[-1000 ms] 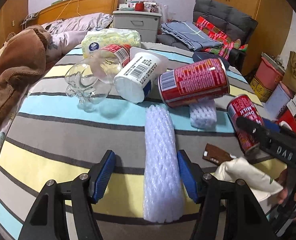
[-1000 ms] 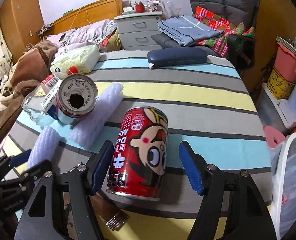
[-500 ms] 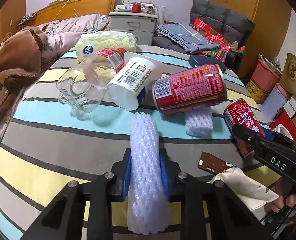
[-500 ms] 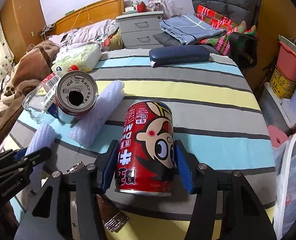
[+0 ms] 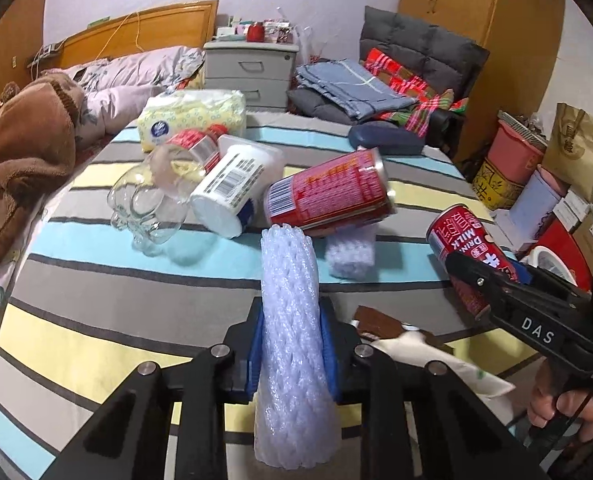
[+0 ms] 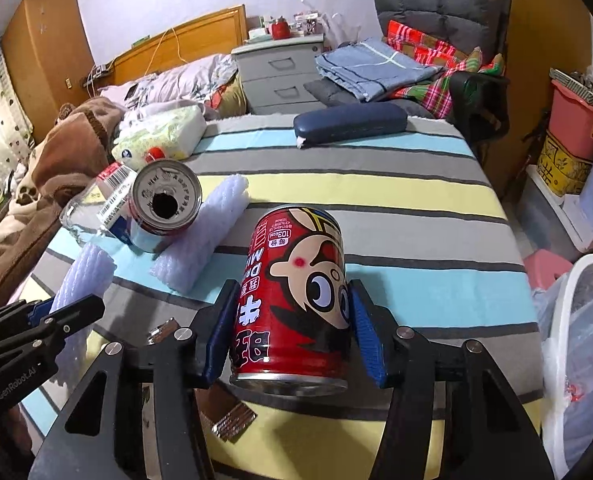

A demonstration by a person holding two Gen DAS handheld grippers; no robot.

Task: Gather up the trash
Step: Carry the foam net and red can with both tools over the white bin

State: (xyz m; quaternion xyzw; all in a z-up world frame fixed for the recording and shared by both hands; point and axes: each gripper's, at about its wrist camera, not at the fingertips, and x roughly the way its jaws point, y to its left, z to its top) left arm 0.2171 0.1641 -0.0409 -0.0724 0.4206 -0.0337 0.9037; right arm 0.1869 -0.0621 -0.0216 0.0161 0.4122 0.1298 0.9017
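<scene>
Both grippers have closed since a second ago: the left gripper [image 5: 292, 344] clamps the foam net sleeve [image 5: 290, 320], the right gripper [image 6: 292, 336] the milk can [image 6: 296, 300]. At eleven o'clock, another can [image 6: 164, 206] lies on the striped cloth [image 6: 376, 184].

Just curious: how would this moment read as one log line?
left hand-held gripper: shut on foam net sleeve | right hand-held gripper: shut on red milk can | both lifted?: unclear

Two red drink cans [image 6: 292, 300] [image 6: 164, 204]; two white foam net sleeves [image 5: 292, 320] [image 5: 350, 252]; one clear plastic bottle [image 5: 156, 196]; one white tub [image 5: 232, 188]; one tissue pack [image 5: 192, 118]; one blue case [image 6: 350, 122].
</scene>
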